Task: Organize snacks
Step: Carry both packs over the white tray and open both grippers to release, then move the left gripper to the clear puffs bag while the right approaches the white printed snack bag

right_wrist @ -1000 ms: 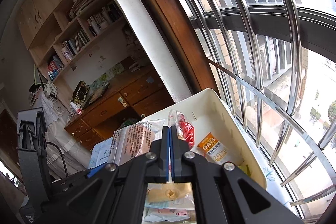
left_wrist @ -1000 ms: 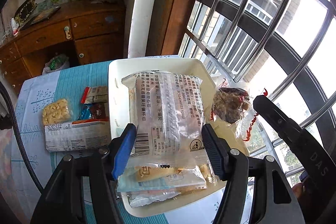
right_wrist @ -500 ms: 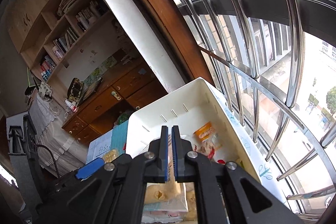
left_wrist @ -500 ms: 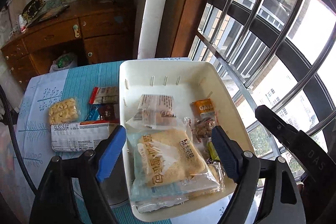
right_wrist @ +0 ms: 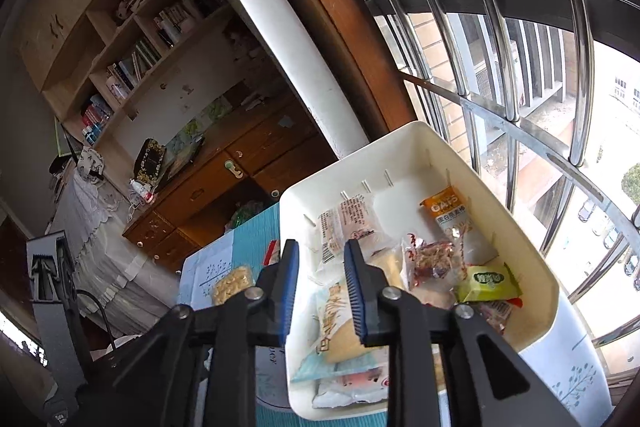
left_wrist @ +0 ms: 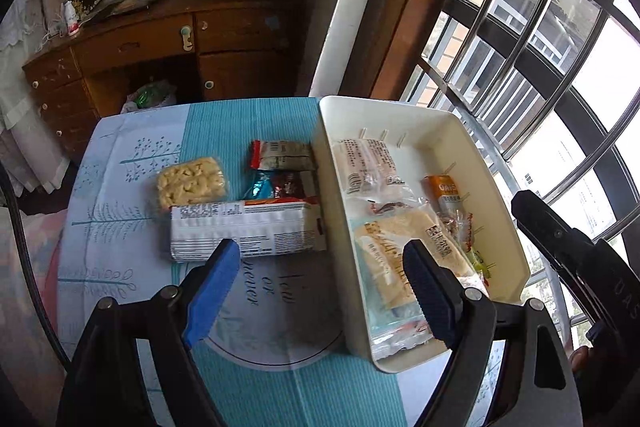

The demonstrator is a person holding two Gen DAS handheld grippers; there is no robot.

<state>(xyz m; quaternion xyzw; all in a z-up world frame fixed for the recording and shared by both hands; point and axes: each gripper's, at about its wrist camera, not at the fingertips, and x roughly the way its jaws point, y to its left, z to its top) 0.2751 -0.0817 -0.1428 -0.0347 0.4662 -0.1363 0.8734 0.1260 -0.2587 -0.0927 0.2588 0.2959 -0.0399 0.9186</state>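
Observation:
A white bin [left_wrist: 506, 227] on the teal tablecloth holds several snack packets, with a beige bread pack [left_wrist: 404, 255] on top; the bin [right_wrist: 536, 259] also shows in the right wrist view. Left of it on the cloth lie a long white-and-orange packet [left_wrist: 248, 233], a clear bag of yellow puffs [left_wrist: 190, 183], a red-ended packet [left_wrist: 282, 155] and small foil sweets [left_wrist: 280, 185]. My left gripper [left_wrist: 320, 291] is open and empty above the cloth by the bin's left wall. My right gripper [right_wrist: 320, 297] is open a little and empty above the bin's left part.
A barred window [left_wrist: 540, 39] runs close along the bin's right side. A wooden desk with drawers [left_wrist: 160, 47] stands beyond the table's far edge. The right gripper's body [left_wrist: 576, 259] hangs at the right of the left wrist view.
The clear packet held over the bin now lies inside it. My left gripper has swung left over the tablecloth. My right gripper has gone from shut to slightly open.

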